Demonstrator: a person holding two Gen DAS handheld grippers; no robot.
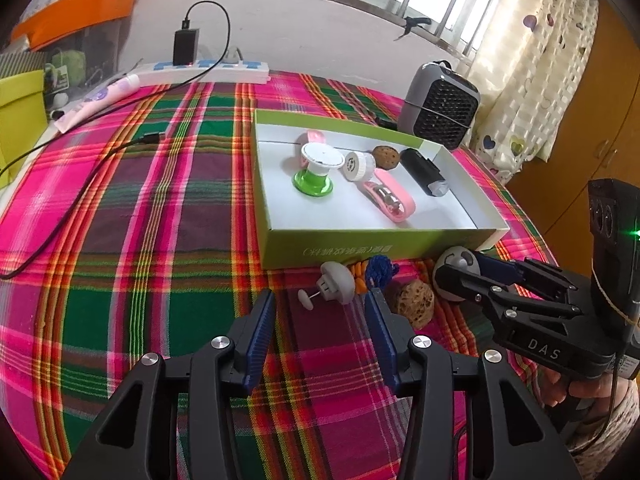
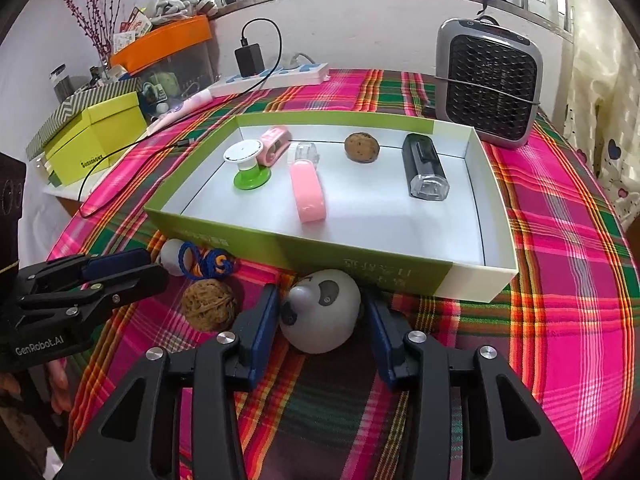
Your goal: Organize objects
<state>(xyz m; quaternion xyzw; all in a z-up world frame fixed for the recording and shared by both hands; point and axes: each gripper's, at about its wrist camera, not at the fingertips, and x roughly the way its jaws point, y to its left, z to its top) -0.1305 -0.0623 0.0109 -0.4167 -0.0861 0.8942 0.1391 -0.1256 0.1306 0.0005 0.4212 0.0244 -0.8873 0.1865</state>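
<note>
A green-walled white box (image 2: pixel 376 266) (image 1: pixel 376 246) holds a green-based spool (image 2: pixel 248 166), pink bands (image 2: pixel 308 192), a walnut (image 2: pixel 362 147) and a black device (image 2: pixel 426 168). In front of it on the cloth lie a panda-faced ball (image 2: pixel 320 310) (image 1: pixel 454 264), a walnut (image 2: pixel 209 310) (image 1: pixel 414 302), a blue-orange cord (image 2: pixel 212 265) (image 1: pixel 376 272) and a white push-pin piece (image 1: pixel 330 286). My right gripper (image 2: pixel 320 312) (image 1: pixel 464 270) is open with its fingers on either side of the panda ball. My left gripper (image 1: pixel 320 312) (image 2: pixel 136 266) is open and empty, just short of the white piece.
A grey fan heater (image 2: pixel 490 88) stands behind the box at right. A power strip with a black charger (image 2: pixel 250 60) and cable lies at the back. Yellow-green boxes (image 2: pixel 96 140) and an orange bin (image 2: pixel 164 42) stand at the left.
</note>
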